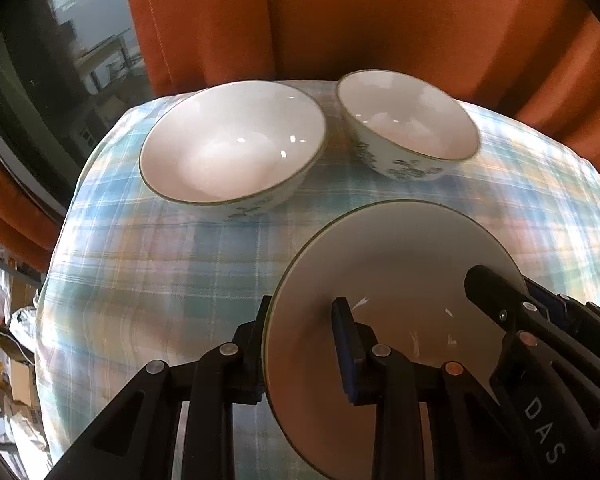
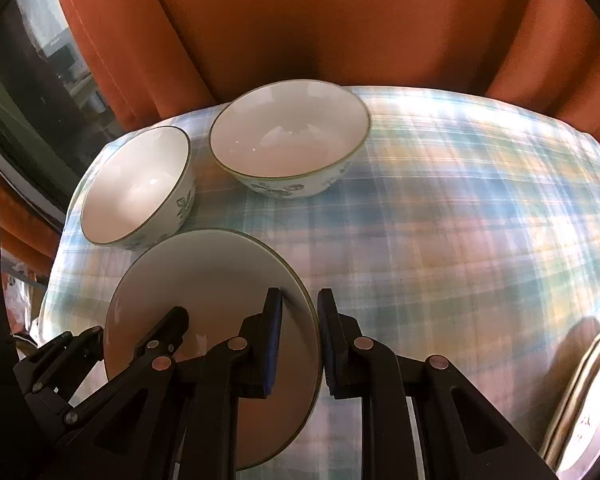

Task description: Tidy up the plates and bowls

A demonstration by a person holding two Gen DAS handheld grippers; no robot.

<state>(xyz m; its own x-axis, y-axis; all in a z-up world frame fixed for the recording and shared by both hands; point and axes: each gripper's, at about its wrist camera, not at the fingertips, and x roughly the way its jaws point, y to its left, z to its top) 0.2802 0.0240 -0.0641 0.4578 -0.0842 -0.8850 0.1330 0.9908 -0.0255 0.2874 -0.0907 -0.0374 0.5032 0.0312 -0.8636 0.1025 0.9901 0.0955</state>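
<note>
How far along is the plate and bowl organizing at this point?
Nothing looks stacked yet. In hand: the plate, clamped on opposite rims by the left gripper and the right gripper. Left: the two bowls, one beside the other, sit separate on the checked tablecloth.

A home dining spot. A pastel plaid tablecloth (image 2: pixel 460 208) covers the table. Orange fabric curtains (image 1: pixel 340 20) hang beside a dark glass window (image 1: pixel 40 80).

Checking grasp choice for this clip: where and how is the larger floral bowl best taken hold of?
Grip the larger bowl by its thin rim wall, coming from above on its near side: it sits upright and open, too broad to span. The smaller bowl crowds one side.
</note>
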